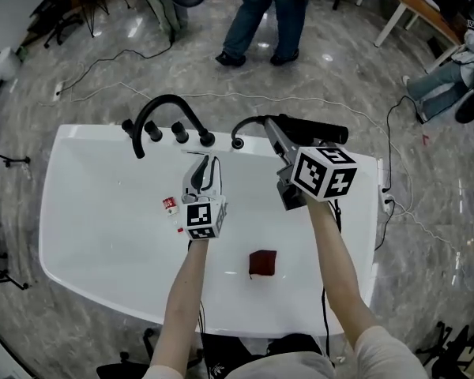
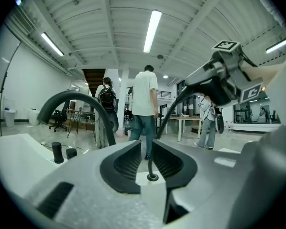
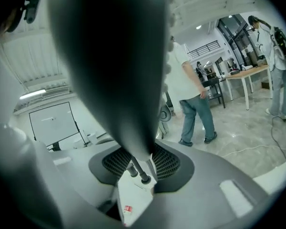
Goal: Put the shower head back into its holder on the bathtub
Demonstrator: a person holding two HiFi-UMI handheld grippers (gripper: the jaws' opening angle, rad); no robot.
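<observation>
The black shower head (image 1: 312,131) hangs level over the far rim of the white bathtub (image 1: 87,136), with my right gripper (image 1: 276,133) shut on its handle. In the right gripper view the shower head (image 3: 109,56) rises as a big dark blur from between the jaws of my right gripper (image 3: 142,156). Its black hose (image 1: 249,123) curves down to the holder (image 1: 237,143) on the rim. My left gripper (image 1: 208,164) sits just left of and short of the holder. The left gripper (image 2: 146,147) jaws stand a little apart with nothing between them, and the holder ring (image 2: 152,177) shows through the gap.
A black arched faucet (image 1: 166,105) and its knobs (image 1: 179,135) stand on the rim left of the holder. In the tub lie a dark red square (image 1: 262,263) and a small red-and-white item (image 1: 170,205). A person (image 1: 268,14) stands beyond the tub, and cables trail on the floor.
</observation>
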